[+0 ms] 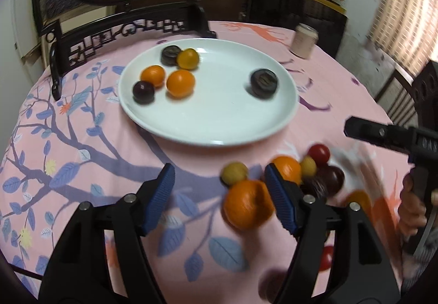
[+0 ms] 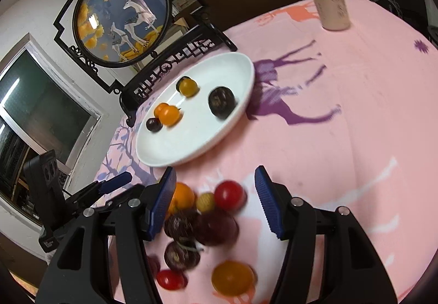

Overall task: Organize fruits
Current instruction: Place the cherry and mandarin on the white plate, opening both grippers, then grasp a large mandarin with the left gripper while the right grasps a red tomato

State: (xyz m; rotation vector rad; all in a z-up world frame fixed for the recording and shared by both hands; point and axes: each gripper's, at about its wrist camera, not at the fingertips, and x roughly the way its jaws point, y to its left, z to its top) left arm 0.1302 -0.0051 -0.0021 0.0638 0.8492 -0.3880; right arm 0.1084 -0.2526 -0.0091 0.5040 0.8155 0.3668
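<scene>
A white plate (image 1: 219,123) (image 2: 175,150) on the pink tablecloth holds several fruits: oranges (image 1: 180,83), a yellow-orange one (image 1: 187,58) and dark plums (image 1: 264,83) (image 2: 221,102). A loose pile lies in front of it: a big orange (image 1: 247,204), a small yellow fruit (image 1: 234,172), a red tomato (image 1: 319,153) (image 2: 228,194), dark plums (image 2: 216,226) and an orange fruit (image 2: 232,278). My left gripper (image 1: 219,181) is open and empty, the big orange by its right finger. My right gripper (image 2: 215,189) is open and empty over the pile; it also shows in the left wrist view (image 1: 383,134).
A black carved stand with a round deer painting (image 2: 123,16) stands behind the plate. A beige can (image 1: 302,41) (image 2: 332,8) sits at the far right of the table. The table's left edge lies near the stand.
</scene>
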